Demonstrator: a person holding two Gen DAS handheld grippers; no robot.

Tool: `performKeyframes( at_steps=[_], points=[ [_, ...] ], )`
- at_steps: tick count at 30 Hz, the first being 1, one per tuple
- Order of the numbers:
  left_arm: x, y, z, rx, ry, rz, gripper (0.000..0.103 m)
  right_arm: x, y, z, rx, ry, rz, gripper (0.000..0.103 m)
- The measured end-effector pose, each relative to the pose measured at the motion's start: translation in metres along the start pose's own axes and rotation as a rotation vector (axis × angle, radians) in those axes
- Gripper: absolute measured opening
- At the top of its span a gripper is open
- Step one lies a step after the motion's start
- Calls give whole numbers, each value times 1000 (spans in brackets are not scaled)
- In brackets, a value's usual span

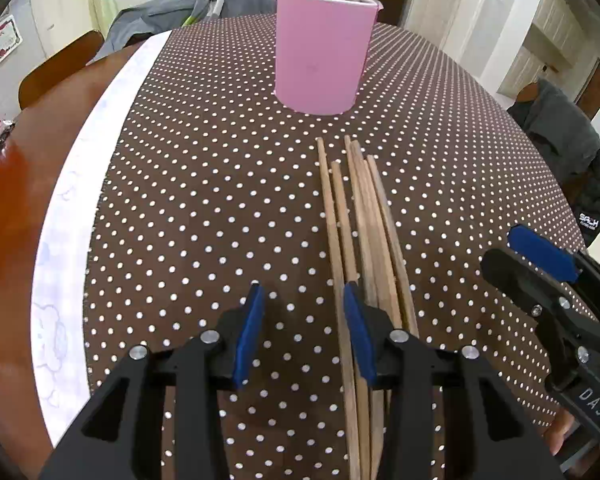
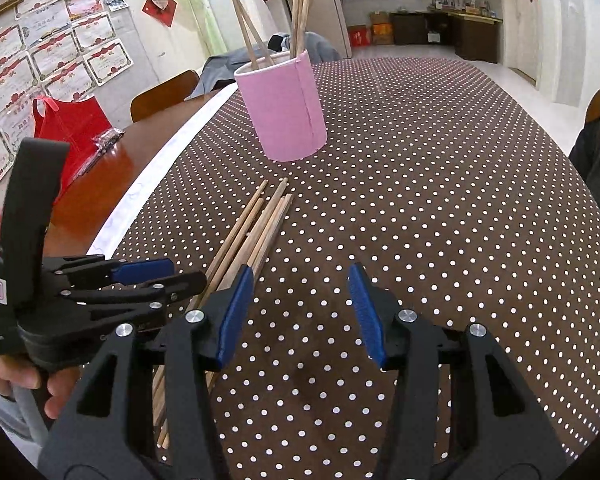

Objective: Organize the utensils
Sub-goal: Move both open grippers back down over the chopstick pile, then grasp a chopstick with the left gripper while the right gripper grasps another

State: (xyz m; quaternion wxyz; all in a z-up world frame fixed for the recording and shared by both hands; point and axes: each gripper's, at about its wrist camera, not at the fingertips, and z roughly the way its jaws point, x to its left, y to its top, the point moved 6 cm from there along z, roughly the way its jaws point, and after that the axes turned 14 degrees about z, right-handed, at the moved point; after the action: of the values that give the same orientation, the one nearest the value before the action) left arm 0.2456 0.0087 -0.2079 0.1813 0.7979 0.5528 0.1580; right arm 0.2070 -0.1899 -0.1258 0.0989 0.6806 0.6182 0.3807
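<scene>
Your left gripper [image 1: 304, 320] hangs low over the brown white-dotted tablecloth [image 1: 204, 184], jaws apart and grasping nothing; its right blue pad sits just beside the loose bundle of wooden chopsticks [image 1: 360, 216] lying flat. Your right gripper [image 2: 300, 308] is likewise spread and empty, the bundle just left of it. The pink cylindrical holder [image 1: 322, 52], already bearing chopsticks, stands upright beyond.

Pale, matt bare wood is seen in the chopsticks [image 1: 364, 216]. A smooth matt pink cover wraps the holder [image 1: 320, 52]. The table [image 2: 100, 184] is glossy wood under dotted cloth [image 2: 420, 200].
</scene>
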Motion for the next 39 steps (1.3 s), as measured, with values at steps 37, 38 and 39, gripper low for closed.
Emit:
performKeyframes(
  at_steps=[37,38,39],
  points=[
    [33,-7,3,-1,29,-96,6,36,-12,55,208,-147,-159,49],
    [33,-7,3,0,28,-95,6,36,-11,56,215,-150,-161,49],
    [33,-7,3,1,28,-95,6,34,-13,54,223,-152,-164,49]
  ],
)
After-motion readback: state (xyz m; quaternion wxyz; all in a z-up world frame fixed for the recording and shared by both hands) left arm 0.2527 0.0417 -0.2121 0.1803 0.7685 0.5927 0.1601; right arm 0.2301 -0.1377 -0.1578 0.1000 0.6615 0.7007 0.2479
